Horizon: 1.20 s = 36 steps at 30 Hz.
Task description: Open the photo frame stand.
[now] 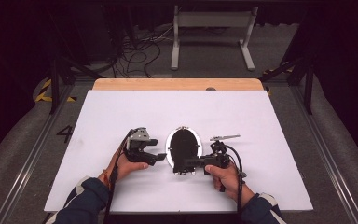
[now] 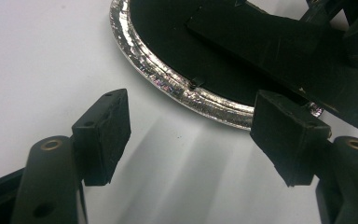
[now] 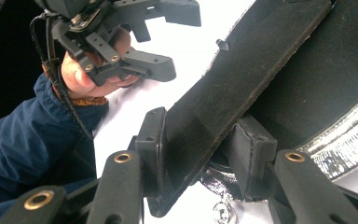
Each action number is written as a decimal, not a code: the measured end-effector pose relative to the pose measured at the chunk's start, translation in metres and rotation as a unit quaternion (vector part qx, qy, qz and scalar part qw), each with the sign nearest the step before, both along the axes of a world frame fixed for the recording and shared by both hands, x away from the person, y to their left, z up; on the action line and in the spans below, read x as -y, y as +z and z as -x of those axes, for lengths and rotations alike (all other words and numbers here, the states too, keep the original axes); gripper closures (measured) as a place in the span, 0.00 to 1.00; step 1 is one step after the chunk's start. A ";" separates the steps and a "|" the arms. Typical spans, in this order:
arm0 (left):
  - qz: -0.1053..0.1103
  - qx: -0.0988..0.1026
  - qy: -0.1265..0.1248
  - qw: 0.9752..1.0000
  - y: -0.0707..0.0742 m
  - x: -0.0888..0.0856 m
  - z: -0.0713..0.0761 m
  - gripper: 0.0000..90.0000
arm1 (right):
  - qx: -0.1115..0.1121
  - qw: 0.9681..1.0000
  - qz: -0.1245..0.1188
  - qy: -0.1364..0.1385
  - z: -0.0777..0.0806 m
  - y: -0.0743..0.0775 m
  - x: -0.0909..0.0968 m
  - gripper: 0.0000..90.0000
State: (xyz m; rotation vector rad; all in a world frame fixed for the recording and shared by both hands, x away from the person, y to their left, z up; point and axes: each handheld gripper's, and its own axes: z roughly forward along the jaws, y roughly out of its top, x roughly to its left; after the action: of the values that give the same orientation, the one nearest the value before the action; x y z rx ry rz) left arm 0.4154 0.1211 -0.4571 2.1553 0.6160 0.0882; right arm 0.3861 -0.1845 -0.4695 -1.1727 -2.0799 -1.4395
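Oval mirror (image 1: pixel 183 147), face down with its black backing up and a silvery glittering rim, lies near the middle of the white table (image 1: pixel 121 112) in the high view, between your two hands. Your left hand-held gripper (image 1: pixel 154 150) sits just beside the mirror's left edge, apart from it. Your right hand-held gripper (image 1: pixel 191 163) reaches in from the right, over the mirror's lower part. A small metal tool (image 1: pixel 224 137) lies on the table near the mirror's upper right.

Left gripper view: your left hand-held gripper (image 2: pixel 191 140) has its jaws spread wide with bare table between the pads. The mirror (image 2: pixel 177 51) lies just beyond them, its rim close to the right pad; contact cannot be judged. A flat black stand flap (image 2: pixel 256 42) crosses the backing.

Right gripper view: your right hand-held gripper (image 3: pixel 200 144) is pinching the stand flap (image 3: pixel 242 74), one pad on each face of the board, which rises tilted off the backing. The mirror (image 3: pixel 345 79) rim shows at lower right. Farther off, your left hand (image 3: pixel 81 70) holds its hand-held gripper above the table.
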 end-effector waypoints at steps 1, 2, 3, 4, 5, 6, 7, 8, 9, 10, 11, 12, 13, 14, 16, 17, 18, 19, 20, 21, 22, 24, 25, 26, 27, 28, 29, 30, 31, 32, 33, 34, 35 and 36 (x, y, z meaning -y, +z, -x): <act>0.000 -0.001 -0.004 1.000 0.000 0.001 -0.001 0.32 | 0.005 1.000 0.001 0.002 0.000 0.000 0.000 0.67; 0.001 -0.005 -0.007 1.000 0.000 0.003 -0.002 0.31 | 0.010 1.000 0.002 0.005 0.001 0.001 0.000 0.67; 0.002 -0.005 -0.010 1.000 0.000 0.004 -0.004 0.31 | 0.019 1.000 0.005 0.010 0.001 0.002 0.000 0.67; 0.002 -0.006 -0.015 1.000 0.000 0.006 -0.005 0.31 | 0.026 1.000 0.008 0.013 0.002 0.003 0.000 0.67; 0.002 -0.007 -0.016 1.000 -0.001 0.007 -0.005 0.31 | 0.032 0.999 0.010 0.016 0.003 0.003 -0.001 0.67; 0.000 -0.008 -0.020 1.000 -0.001 0.008 -0.006 0.31 | 0.038 0.999 0.012 0.019 0.004 0.004 -0.001 0.67; 0.002 -0.013 -0.022 1.000 -0.002 0.010 -0.007 0.31 | 0.044 0.999 0.014 0.021 0.004 0.005 -0.001 0.67; 0.001 -0.012 -0.025 1.000 -0.002 0.010 -0.008 0.31 | 0.053 0.998 0.015 0.024 0.004 0.005 -0.001 0.67; 0.003 -0.017 -0.024 1.000 -0.002 0.011 -0.008 0.30 | 0.058 0.998 0.015 0.027 0.004 0.005 -0.002 0.67; 0.006 -0.019 -0.028 0.999 -0.002 0.012 -0.010 0.31 | 0.064 0.997 0.016 0.030 0.005 0.006 -0.002 0.67; 0.010 -0.025 -0.028 0.999 -0.002 0.013 -0.010 0.31 | 0.069 0.997 0.016 0.032 0.005 0.006 -0.002 0.68; 0.009 -0.028 -0.029 0.999 -0.003 0.014 -0.011 0.31 | 0.073 0.997 0.017 0.035 0.005 0.007 -0.002 0.67; 0.009 -0.028 -0.029 0.999 -0.003 0.014 -0.011 0.30 | 0.073 0.997 0.017 0.035 0.005 0.007 -0.002 0.67; 0.008 -0.029 -0.031 0.999 -0.003 0.016 -0.012 0.30 | 0.076 0.996 0.017 0.036 0.005 0.007 -0.002 0.67; 0.005 -0.044 -0.033 0.998 -0.004 0.019 -0.017 0.31 | 0.083 0.996 0.016 0.038 0.006 0.007 -0.002 0.68; 0.008 -0.049 -0.030 0.998 -0.004 0.019 -0.018 0.31 | 0.082 0.996 0.012 0.038 0.006 0.007 -0.002 0.68; 0.008 -0.049 -0.030 0.998 -0.004 0.019 -0.018 0.31 | 0.082 0.996 0.012 0.038 0.006 0.007 -0.002 0.68; 0.009 -0.050 -0.029 0.998 -0.005 0.020 -0.019 0.31 | 0.081 0.996 0.010 0.038 0.006 0.007 -0.002 0.68; 0.013 -0.058 -0.029 0.998 -0.005 0.021 -0.020 0.30 | 0.082 0.996 0.011 0.038 0.005 0.007 -0.002 0.68; 0.017 -0.064 -0.030 0.997 -0.006 0.022 -0.022 0.30 | 0.085 0.996 0.012 0.039 0.005 0.008 -0.002 0.68; 0.020 -0.065 -0.032 0.997 -0.006 0.022 -0.023 0.30 | 0.088 0.995 0.014 0.040 0.006 0.008 -0.002 0.68; 0.022 -0.067 -0.035 0.997 -0.005 0.022 -0.024 0.31 | 0.094 0.995 0.015 0.043 0.006 0.010 -0.001 0.68; 0.021 -0.068 -0.034 0.997 -0.005 0.023 -0.024 0.31 | 0.095 0.994 0.015 0.044 0.006 0.010 0.000 0.68; 0.022 -0.067 -0.034 0.997 -0.005 0.023 -0.024 0.32 | 0.096 0.994 0.015 0.045 0.006 0.011 0.000 0.68; 0.023 -0.067 -0.032 0.997 -0.005 0.023 -0.024 0.32 | 0.097 0.994 0.016 0.044 0.006 0.011 0.000 0.68; 0.027 -0.069 -0.031 0.997 -0.004 0.022 -0.024 0.33 | 0.097 0.994 0.017 0.045 0.006 0.011 0.000 0.68; 0.031 -0.068 -0.031 0.997 -0.004 0.021 -0.024 0.34 | 0.099 0.994 0.018 0.045 0.006 0.011 0.001 0.68; 0.034 -0.067 -0.031 0.997 -0.004 0.020 -0.025 0.36 | 0.101 0.994 0.020 0.046 0.006 0.012 0.001 0.68; 0.038 -0.066 -0.031 0.997 -0.003 0.019 -0.025 0.37 | 0.102 0.993 0.021 0.046 0.006 0.012 0.001 0.69; 0.043 -0.065 -0.028 0.997 -0.002 0.017 -0.025 0.40 | 0.103 0.993 0.022 0.046 0.006 0.013 0.001 0.69; 0.050 -0.061 -0.027 0.997 -0.002 0.015 -0.026 0.43 | 0.107 0.993 0.024 0.047 0.006 0.013 0.001 0.69; 0.058 -0.060 -0.027 0.996 -0.001 0.013 -0.026 0.46 | 0.110 0.992 0.027 0.047 0.007 0.014 0.002 0.70; 0.066 -0.063 -0.022 0.996 -0.001 0.012 -0.026 0.49 | 0.112 0.992 0.029 0.047 0.007 0.014 0.002 0.70; 0.071 -0.058 -0.022 0.996 0.000 0.010 -0.026 0.51 | 0.114 0.992 0.031 0.046 0.007 0.014 0.002 0.71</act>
State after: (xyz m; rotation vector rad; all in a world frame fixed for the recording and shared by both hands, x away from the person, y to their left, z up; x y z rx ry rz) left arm 0.4413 0.1110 -0.4569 2.0439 0.6218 -0.1021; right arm 0.3793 -0.1864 -0.4553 -0.9573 -2.3140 -1.5381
